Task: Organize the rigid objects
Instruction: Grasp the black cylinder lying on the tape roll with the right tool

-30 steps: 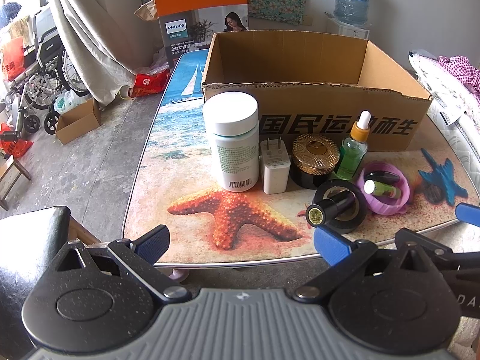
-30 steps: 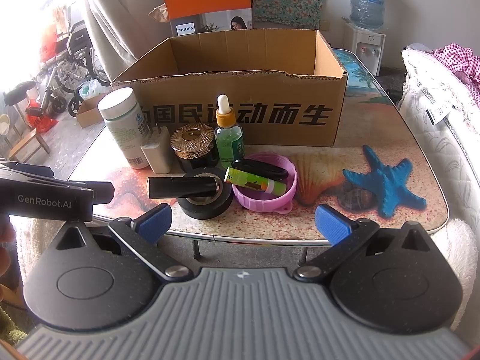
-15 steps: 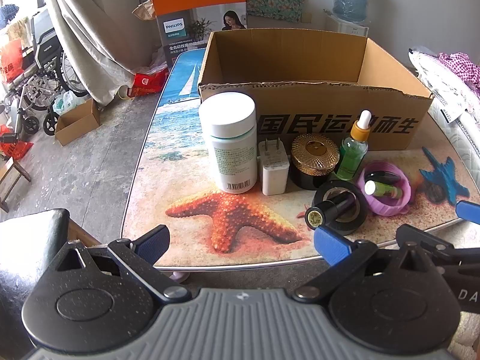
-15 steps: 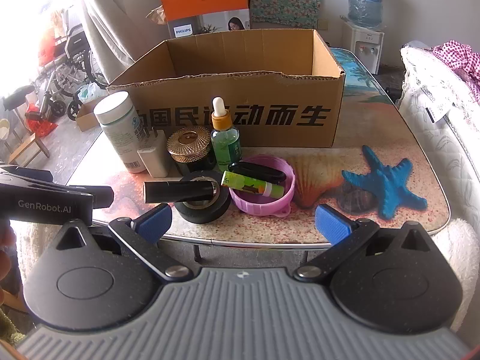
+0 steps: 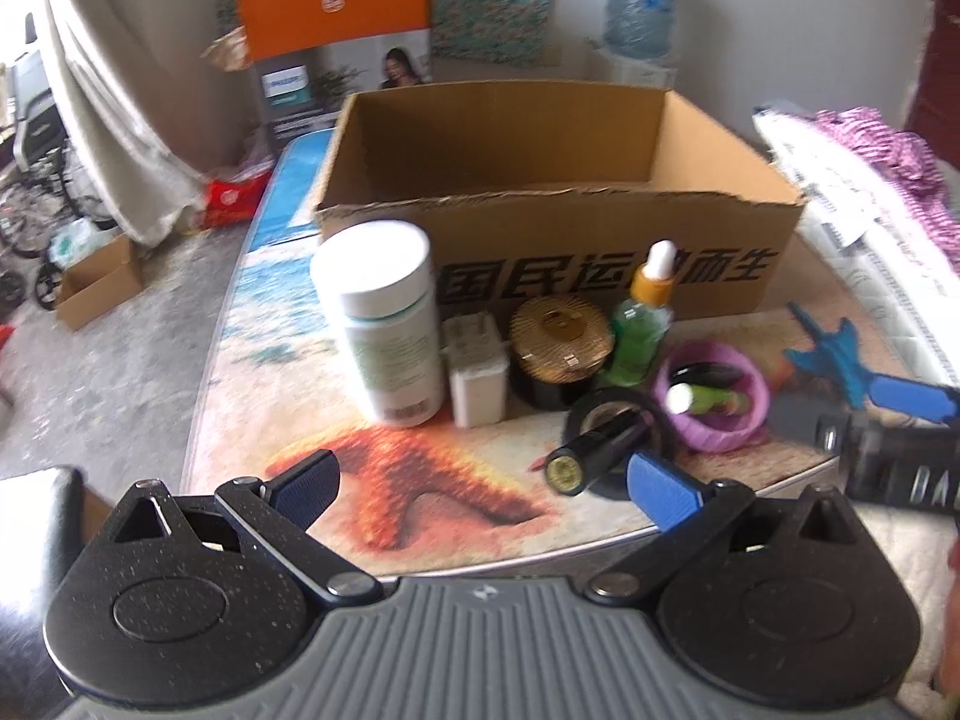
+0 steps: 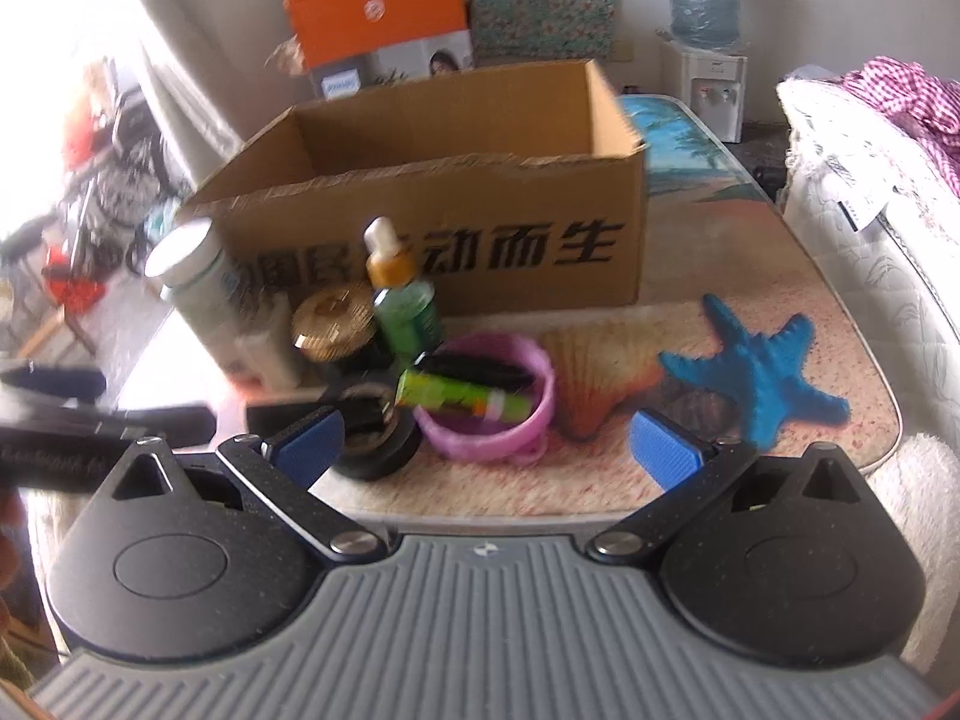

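An open cardboard box (image 5: 558, 180) stands on the table. In front of it stand a white bottle (image 5: 384, 324), a white charger (image 5: 477, 369), a gold-lidded jar (image 5: 561, 345) and a green dropper bottle (image 5: 645, 318). A black tube (image 5: 594, 450) lies on a black tape roll (image 5: 654, 420). A purple bowl (image 5: 714, 402) holds a green tube (image 6: 462, 399) and a black item. My left gripper (image 5: 483, 489) is open and empty, over the table's front edge. My right gripper (image 6: 486, 450) is open and empty, just before the bowl (image 6: 486, 396) and tape roll (image 6: 375, 453).
The table (image 5: 420, 498) carries a beach print with an orange starfish and a blue starfish (image 6: 762, 375). A bed (image 6: 870, 228) runs along the right. An orange carton (image 5: 336, 18) and a water dispenser (image 6: 708, 30) stand behind the table.
Both grippers have moved forward toward the table, so the objects look larger and the view is blurred. Both stay open and empty.
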`<state>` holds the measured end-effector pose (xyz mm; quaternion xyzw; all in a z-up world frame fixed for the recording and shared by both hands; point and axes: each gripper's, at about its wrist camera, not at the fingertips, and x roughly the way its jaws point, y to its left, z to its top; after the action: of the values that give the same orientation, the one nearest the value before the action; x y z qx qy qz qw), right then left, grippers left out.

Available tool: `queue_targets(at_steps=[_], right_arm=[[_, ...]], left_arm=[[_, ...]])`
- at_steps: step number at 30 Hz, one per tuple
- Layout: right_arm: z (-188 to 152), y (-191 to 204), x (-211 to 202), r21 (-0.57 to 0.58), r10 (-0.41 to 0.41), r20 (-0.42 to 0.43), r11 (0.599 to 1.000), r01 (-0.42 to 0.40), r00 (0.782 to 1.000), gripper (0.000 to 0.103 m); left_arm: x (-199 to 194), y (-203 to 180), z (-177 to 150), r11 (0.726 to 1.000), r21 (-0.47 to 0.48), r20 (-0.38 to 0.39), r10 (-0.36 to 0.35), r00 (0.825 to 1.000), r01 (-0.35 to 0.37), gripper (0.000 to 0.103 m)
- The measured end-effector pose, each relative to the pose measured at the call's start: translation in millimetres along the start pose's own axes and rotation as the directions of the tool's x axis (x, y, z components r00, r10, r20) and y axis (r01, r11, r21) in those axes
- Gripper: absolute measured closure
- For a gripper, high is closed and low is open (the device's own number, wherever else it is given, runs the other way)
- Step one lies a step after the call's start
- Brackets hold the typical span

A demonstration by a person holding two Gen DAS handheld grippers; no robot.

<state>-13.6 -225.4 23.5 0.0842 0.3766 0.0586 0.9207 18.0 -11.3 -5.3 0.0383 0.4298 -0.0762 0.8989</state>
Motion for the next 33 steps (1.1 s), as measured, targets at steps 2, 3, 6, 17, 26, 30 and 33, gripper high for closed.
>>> queue_targets(at_steps=[2,3,6,17,26,30,33], right_arm=[[8.1,-15.5,-2.3,0.07,0.066,0.025,0.995,-0.067,0.998,0.001],[12.0,-23.9,-2.4,0.114,0.115,0.032,0.987,-0.118,0.993,0.001],[19.4,-42.7,5.7,0.246,0.256,0.027,0.935,-0.254,0.966,0.001],[2.8,-30.9,68.6,0.539,0.525,-0.111,0.745,-0.393,0.844,0.04],[-10.1,-21.4,96.8,0.629,0.566,-0.162,0.691,-0.357,0.808,0.057],[-15.5,-22.2,105.9,0.655,0.574,-0.182,0.676,-0.336,0.799,0.065],[-16.9,-23.7,108.2,0.67,0.582,-0.181,0.663,-0.334,0.793,0.069]], left_arm=[[2.5,0.1,1.4,0.999,0.006,0.017,-0.047,0.999,0.047,0.001],[3.6,0.2,1.9,0.997,0.009,0.026,-0.074,0.997,0.074,0.001],[9.3,-0.3,4.7,0.989,0.01,0.03,-0.146,0.989,0.146,0.007],[40.1,-16.7,11.7,0.969,0.077,-0.067,-0.229,0.971,0.234,0.052],[48.0,-18.1,10.9,0.961,0.077,-0.135,-0.255,0.958,0.266,0.077],[52.2,-21.5,11.2,0.955,0.088,-0.176,-0.265,0.948,0.283,0.077],[58.2,-25.0,12.5,0.953,0.096,-0.202,-0.263,0.943,0.286,0.077]])
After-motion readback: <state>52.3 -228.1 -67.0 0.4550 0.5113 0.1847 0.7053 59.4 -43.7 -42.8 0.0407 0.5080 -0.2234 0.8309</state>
